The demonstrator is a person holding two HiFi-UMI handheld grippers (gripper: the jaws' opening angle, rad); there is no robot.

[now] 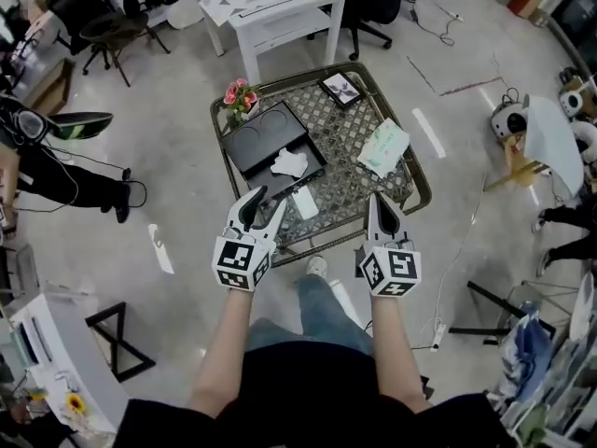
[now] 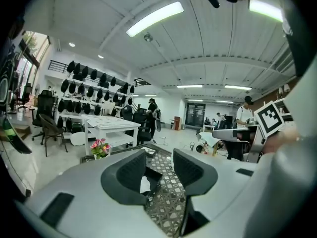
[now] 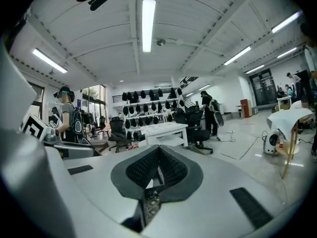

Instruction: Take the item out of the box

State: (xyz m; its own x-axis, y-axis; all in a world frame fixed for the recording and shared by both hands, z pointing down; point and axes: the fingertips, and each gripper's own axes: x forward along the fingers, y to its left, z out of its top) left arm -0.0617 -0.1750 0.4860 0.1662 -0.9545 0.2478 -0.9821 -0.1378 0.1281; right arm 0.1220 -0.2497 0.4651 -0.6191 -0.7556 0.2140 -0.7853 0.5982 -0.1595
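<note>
Hovering at the near edge of the low lattice-topped table (image 1: 420, 180), I hold my left gripper (image 1: 264, 205) with its jaws spread apart and gripping nothing. My right gripper (image 1: 381, 208) has its jaws pressed together, also on nothing. In the left gripper view, the gap between the jaws of my left gripper (image 2: 158, 165) looks straight at the white item (image 2: 144, 184).

The white item (image 1: 291, 163) lies crumpled inside the open black box (image 1: 266, 138), which sits on the left half of the table, well apart from both grippers. The box's near wall stands between my left jaws and the item. A small white flat piece (image 1: 305, 203) rests on the lattice just beside the box, close under my left jaws.

A pot of pink flowers (image 1: 240, 94) stands at the far left corner, touching the box's far end. A small picture frame (image 1: 340, 88) lies at the far corner, and a pale green packet (image 1: 383, 147) lies on the right side, ahead of my right gripper. Beyond the low table stands a white table (image 1: 270, 3) with a black office chair (image 1: 373, 7) beside it.
</note>
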